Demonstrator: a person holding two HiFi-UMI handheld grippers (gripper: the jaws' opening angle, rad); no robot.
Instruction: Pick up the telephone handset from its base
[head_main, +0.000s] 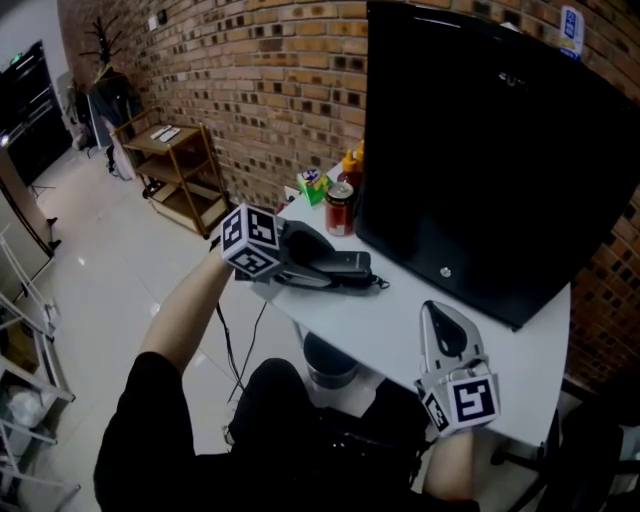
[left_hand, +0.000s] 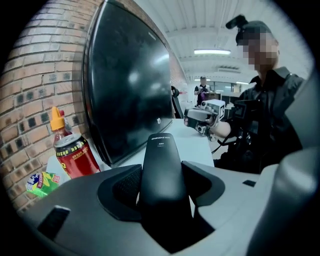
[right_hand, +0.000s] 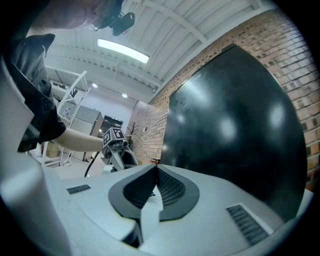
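At the left end of the white surface (head_main: 400, 335), the left claw (left_hand: 161, 186) straddles the telephone handset (left_hand: 161, 152), which lies on its base (head_main: 340, 284) in front of the black monitor (head_main: 490, 150). The jaws stand spread, one pad just beside each flank of the handset. Thin slivers of white show between pad and plastic, so I judge it not yet pinched.

The handset's long axis runs straight away from this claw, along the line it points, so the jaws cross the handset's narrow width. The coming move likely needs only a squeeze and a lift clear of the base.

The right claw (right_hand: 156, 172) has its jaws pressed together on nothing. It sits well apart at the surface's other end, so the left is plainly the nearer. A red can (head_main: 340, 208) stands near the phone, on the wall side.
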